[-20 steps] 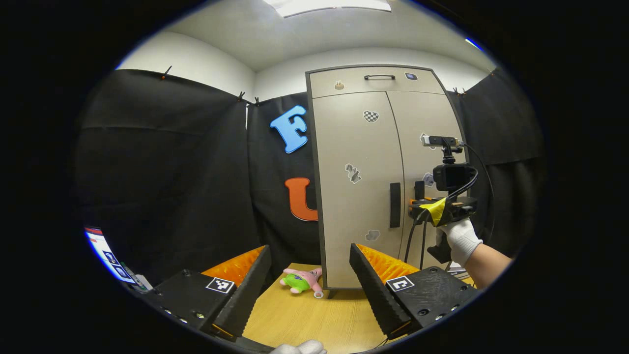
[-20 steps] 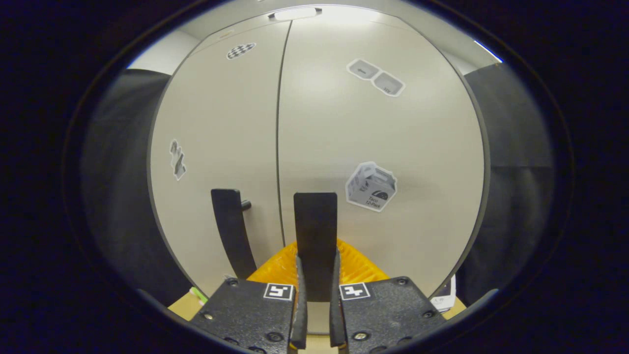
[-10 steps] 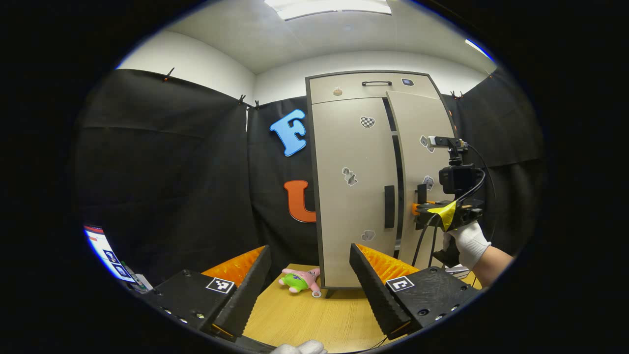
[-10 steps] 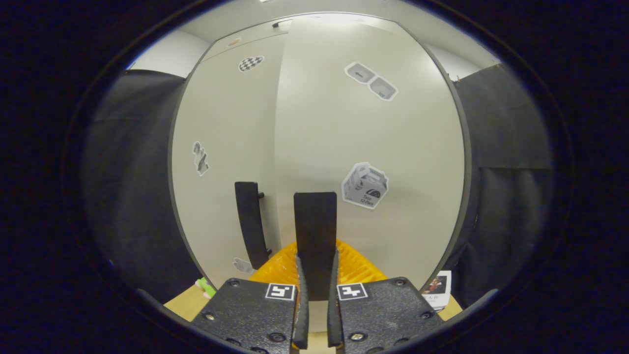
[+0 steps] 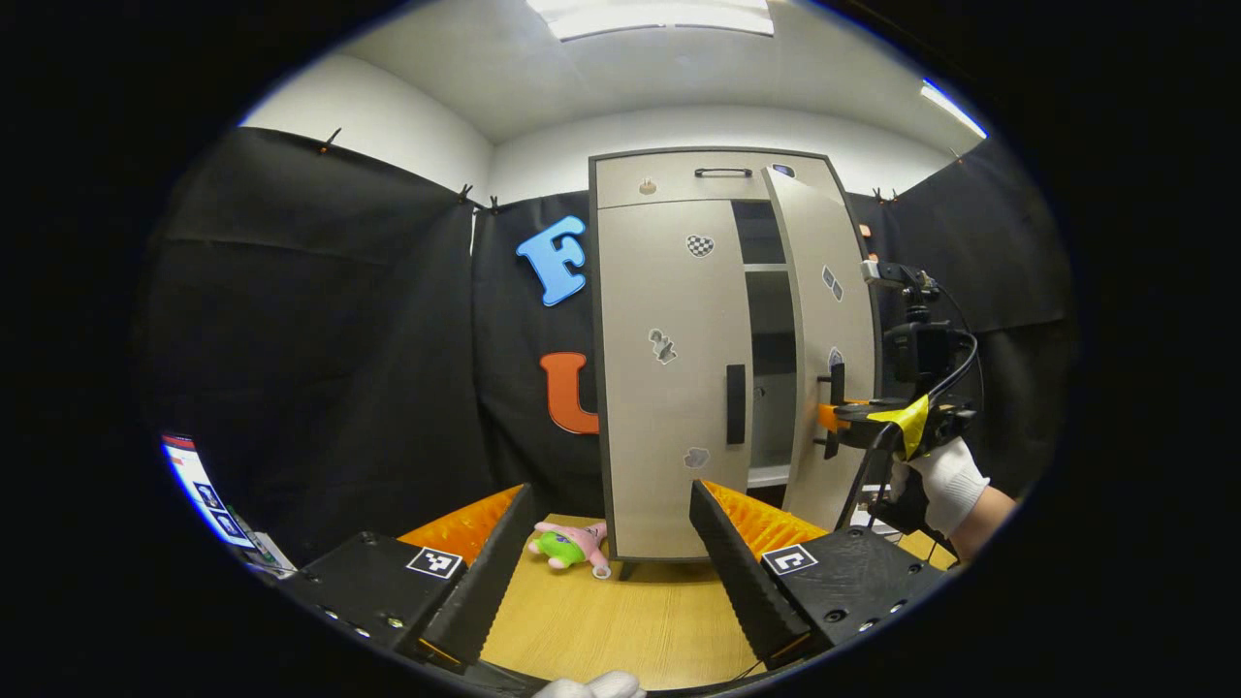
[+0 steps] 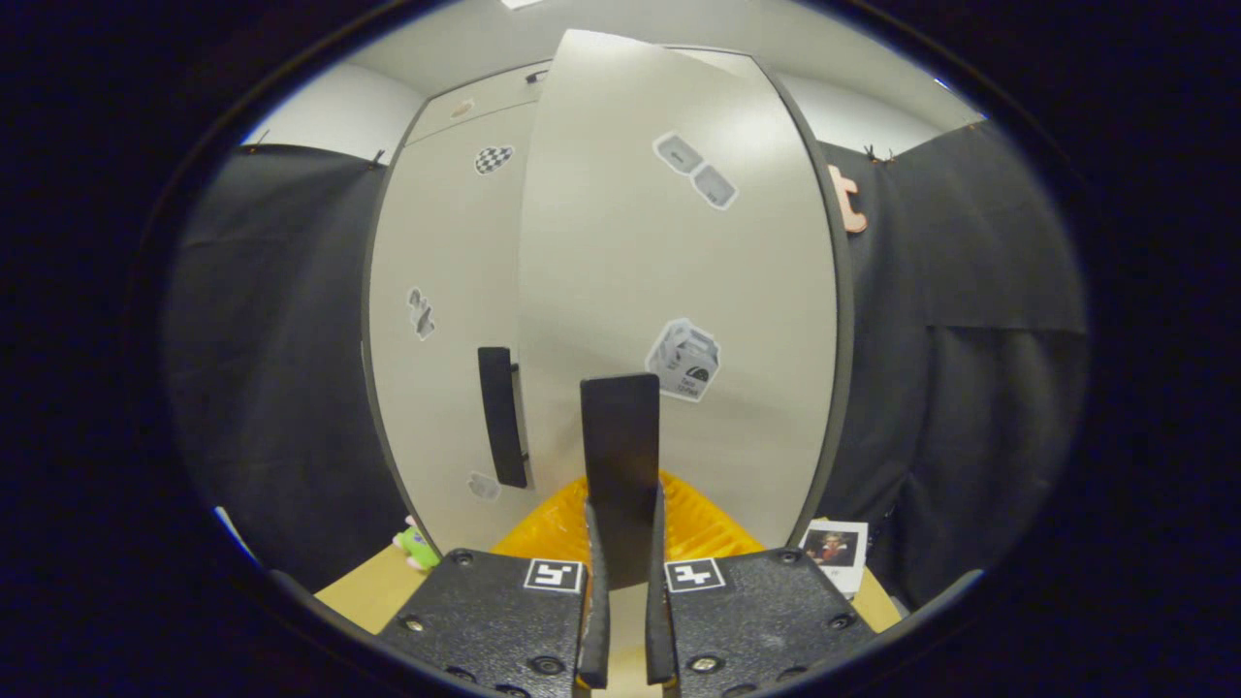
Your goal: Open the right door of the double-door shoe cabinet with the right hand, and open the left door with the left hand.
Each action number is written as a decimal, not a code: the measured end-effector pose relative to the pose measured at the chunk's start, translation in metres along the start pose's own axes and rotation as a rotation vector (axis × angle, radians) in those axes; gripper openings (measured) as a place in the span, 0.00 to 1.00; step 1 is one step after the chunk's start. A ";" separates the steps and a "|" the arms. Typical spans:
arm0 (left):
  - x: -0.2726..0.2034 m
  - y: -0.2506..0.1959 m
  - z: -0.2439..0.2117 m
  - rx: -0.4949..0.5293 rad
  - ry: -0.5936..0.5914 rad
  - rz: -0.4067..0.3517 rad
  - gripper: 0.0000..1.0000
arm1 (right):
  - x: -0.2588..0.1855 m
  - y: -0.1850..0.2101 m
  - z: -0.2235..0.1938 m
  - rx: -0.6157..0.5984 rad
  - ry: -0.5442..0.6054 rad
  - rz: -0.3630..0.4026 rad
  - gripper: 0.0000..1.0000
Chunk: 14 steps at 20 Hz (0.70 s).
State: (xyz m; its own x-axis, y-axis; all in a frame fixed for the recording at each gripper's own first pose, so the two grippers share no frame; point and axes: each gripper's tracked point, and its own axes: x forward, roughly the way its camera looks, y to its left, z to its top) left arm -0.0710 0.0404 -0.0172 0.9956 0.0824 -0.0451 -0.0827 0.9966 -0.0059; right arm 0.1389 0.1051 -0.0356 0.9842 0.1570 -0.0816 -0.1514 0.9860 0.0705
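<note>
Right gripper (image 6: 620, 591) clamped on the right door's handle (image 6: 620, 465), left gripper (image 5: 601, 572) spread wide and idle; risks slipping off mid-swing if pulled off the hinge's arc.

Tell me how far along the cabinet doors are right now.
The right door is swung partly open, shelves showing behind it, with the right gripper shut on the right door's handle. The left door is closed, its handle untouched; the left gripper hangs open, short of it.
</note>
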 end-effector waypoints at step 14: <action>0.009 -0.065 0.003 -0.023 -0.008 -0.140 0.96 | -0.058 -0.063 -0.006 -0.007 0.012 -0.036 0.12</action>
State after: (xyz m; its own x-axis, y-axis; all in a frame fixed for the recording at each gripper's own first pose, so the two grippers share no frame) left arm -0.0566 -0.0232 -0.0139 0.9977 -0.0578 -0.0340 0.0566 0.9978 -0.0344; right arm 0.0905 0.0341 -0.0415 0.9879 0.1217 -0.0963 -0.1162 0.9914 0.0604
